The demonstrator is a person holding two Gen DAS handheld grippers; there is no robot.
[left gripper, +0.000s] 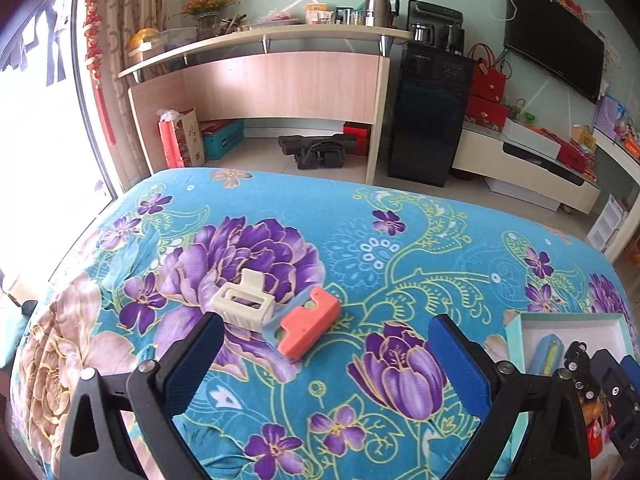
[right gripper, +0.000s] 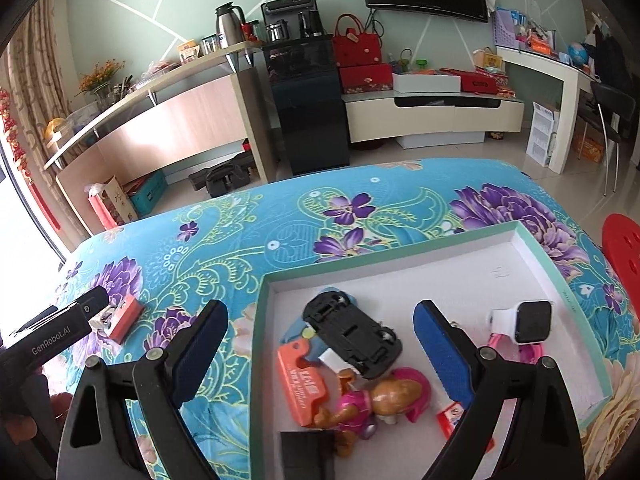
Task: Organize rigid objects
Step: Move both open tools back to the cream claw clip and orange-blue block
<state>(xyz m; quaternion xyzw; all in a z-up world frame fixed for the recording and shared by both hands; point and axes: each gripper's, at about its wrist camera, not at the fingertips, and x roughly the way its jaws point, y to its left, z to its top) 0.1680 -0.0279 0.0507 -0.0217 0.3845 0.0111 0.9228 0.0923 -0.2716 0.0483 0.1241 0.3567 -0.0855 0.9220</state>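
A cream hair claw clip (left gripper: 245, 304) and a coral-and-blue cutter-like tool (left gripper: 306, 322) lie side by side on the floral cloth. My left gripper (left gripper: 326, 364) is open and empty, just short of them. The teal-rimmed white box (right gripper: 516, 236) holds an upside-down black toy car (right gripper: 352, 334), an orange tool (right gripper: 298, 386), a pink puppy figure (right gripper: 376, 400) and a white smartwatch (right gripper: 524, 320). My right gripper (right gripper: 320, 360) is open and empty, hovering over the box's left part above the car. The box also shows in the left wrist view (left gripper: 568, 320).
The table is covered by a blue floral cloth (left gripper: 360, 248). A red stool (right gripper: 624, 248) stands at the right. Beyond the far edge are a wooden counter (left gripper: 264, 80), a black dispenser (left gripper: 428, 120) and a TV stand (right gripper: 432, 112). The left gripper body (right gripper: 52, 332) shows at the left.
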